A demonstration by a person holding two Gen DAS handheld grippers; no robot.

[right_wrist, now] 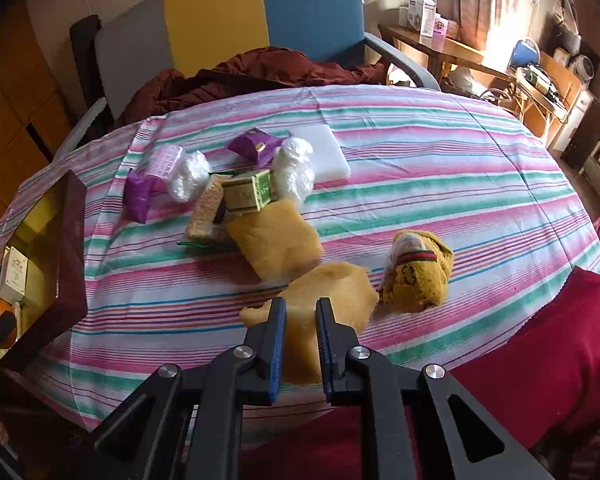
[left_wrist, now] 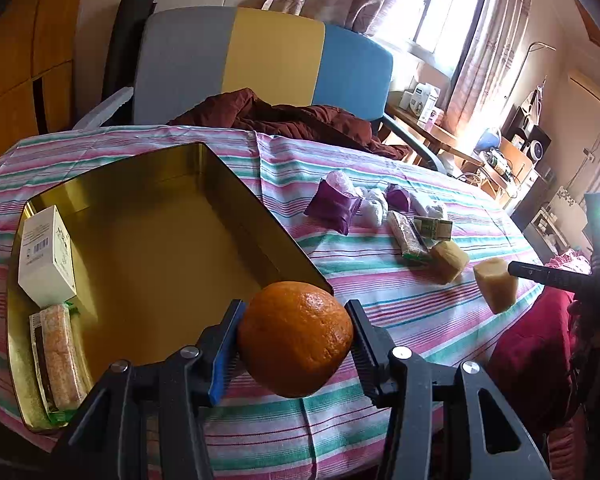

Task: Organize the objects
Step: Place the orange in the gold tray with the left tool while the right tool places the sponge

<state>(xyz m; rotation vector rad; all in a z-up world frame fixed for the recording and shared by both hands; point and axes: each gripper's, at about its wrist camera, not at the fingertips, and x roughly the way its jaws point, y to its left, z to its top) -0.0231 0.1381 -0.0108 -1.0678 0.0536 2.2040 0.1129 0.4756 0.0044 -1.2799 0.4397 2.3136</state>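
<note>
Left gripper (left_wrist: pixel 296 332) clamps orange (left_wrist: pixel 294 338) between both fingers, lifted at near corner of gold tin (left_wrist: pixel 236 184), likely for drop-in. Tin already holds white box (left_wrist: pixel 46 256) and snack bar (left_wrist: pixel 58 356). Right gripper (right_wrist: pixel 300 316) pinches yellow sponge (right_wrist: pixel 332 292), squeezed thin between fingers. Farther: second sponge (right_wrist: pixel 276 240), purple packets (right_wrist: pixel 254 146) await on striped cloth (right_wrist: pixel 440 168).

both wrist views look down close over striped table (left_wrist: pixel 380 280).
</note>
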